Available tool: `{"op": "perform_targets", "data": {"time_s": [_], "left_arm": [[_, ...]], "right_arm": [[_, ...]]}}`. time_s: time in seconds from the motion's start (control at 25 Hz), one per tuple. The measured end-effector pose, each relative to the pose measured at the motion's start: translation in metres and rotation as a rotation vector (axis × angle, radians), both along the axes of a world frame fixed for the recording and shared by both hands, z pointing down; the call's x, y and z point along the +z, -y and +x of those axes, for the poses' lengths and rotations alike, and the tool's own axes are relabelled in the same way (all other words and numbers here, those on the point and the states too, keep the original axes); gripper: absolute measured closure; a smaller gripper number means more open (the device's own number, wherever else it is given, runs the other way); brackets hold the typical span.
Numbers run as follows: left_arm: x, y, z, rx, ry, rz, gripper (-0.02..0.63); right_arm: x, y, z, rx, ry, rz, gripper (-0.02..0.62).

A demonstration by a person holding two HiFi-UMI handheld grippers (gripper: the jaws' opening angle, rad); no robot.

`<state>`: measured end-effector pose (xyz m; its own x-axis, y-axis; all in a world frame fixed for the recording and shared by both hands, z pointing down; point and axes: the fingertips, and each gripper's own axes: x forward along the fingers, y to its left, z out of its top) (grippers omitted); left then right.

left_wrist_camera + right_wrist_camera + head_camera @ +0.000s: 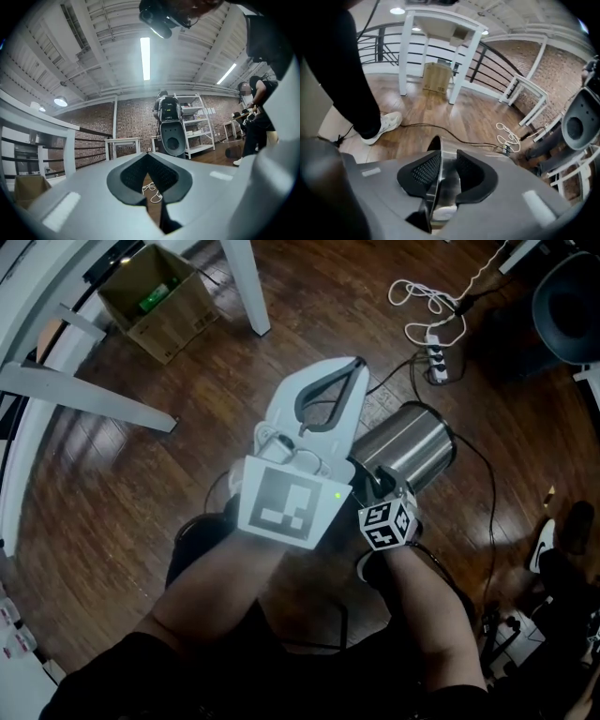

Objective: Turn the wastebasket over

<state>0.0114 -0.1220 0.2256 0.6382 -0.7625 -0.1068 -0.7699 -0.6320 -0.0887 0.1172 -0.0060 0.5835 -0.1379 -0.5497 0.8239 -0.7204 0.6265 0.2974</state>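
The wastebasket (412, 442) is a shiny steel cylinder lying on its side on the wooden floor, with its open mouth toward me. My right gripper (382, 486) reaches down to that mouth. In the right gripper view the thin steel rim (437, 187) stands between the two black pads of the right gripper (446, 157), which sit wider apart than the rim is thick, so the gripper is open around it. My left gripper (357, 363) is held up in front of me, well above the floor. The left gripper (148, 154) is shut, its tips meeting on nothing.
An open cardboard box (159, 301) sits at the far left by white table legs (246, 287). A power strip with a coiled white cable (437, 362) lies beyond the basket, and a black cord (487, 484) runs along its right. A white shoe (544, 545) is at the right.
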Motion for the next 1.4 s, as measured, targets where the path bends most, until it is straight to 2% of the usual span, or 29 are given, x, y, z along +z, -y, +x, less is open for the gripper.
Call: {"op": "perform_targets", "data": {"time_s": [0.08,0.24,0.4,0.48,0.6,0.68,0.76,0.84,0.92,1.04,1.16,1.24,1.32,1.4], "left_arm": [[-0.001,0.001,-0.004,-0.017,-0.074,0.003,0.607],[0.0,0.004,-0.007,-0.008,0.014,0.002,0.607],[-0.001,0.007,-0.014,-0.008,0.019,0.0,0.607],[-0.002,0.007,-0.016,-0.008,0.004,0.005,0.607],[-0.004,0.008,-0.016,-0.007,-0.019,0.009,0.607],[-0.002,0.008,-0.015,-0.011,-0.042,-0.009,0.607],[0.0,0.008,-0.016,-0.019,-0.073,-0.038,0.607],[-0.002,0.007,-0.016,-0.016,-0.094,-0.038,0.607],[-0.002,0.006,-0.015,-0.003,-0.095,-0.029,0.607],[0.001,0.005,-0.015,0.007,-0.092,-0.042,0.607],[0.015,0.003,-0.012,0.002,-0.081,-0.052,0.607],[0.019,0.002,-0.009,-0.006,-0.056,-0.051,0.607],[0.015,0.004,-0.013,-0.011,-0.046,-0.069,0.607],[0.009,0.006,-0.017,-0.016,-0.051,-0.089,0.607]], "right_arm": [[0.015,-0.017,-0.012,-0.075,-0.035,-0.038,0.483],[0.042,-0.047,-0.028,-0.15,-0.062,-0.122,0.48],[0.057,-0.066,-0.042,-0.213,-0.084,-0.164,0.509],[0.058,-0.066,-0.042,-0.221,-0.044,-0.172,0.514],[0.036,-0.056,-0.051,-0.175,0.148,-0.152,0.552],[-0.015,-0.032,-0.062,-0.147,0.312,-0.022,0.552],[-0.094,0.003,-0.064,-0.114,0.468,0.196,0.552],[-0.187,0.036,-0.052,-0.027,0.619,0.42,0.552],[-0.266,0.055,-0.027,0.076,0.695,0.554,0.552],[-0.332,0.062,0.013,0.179,0.678,0.664,0.551],[-0.342,0.055,0.06,0.25,0.543,0.809,0.551],[-0.342,0.049,0.101,0.341,0.466,0.902,0.558],[-0.357,0.05,0.116,0.382,0.461,0.928,0.568],[-0.368,0.057,0.114,0.344,0.473,0.922,0.572]]}}
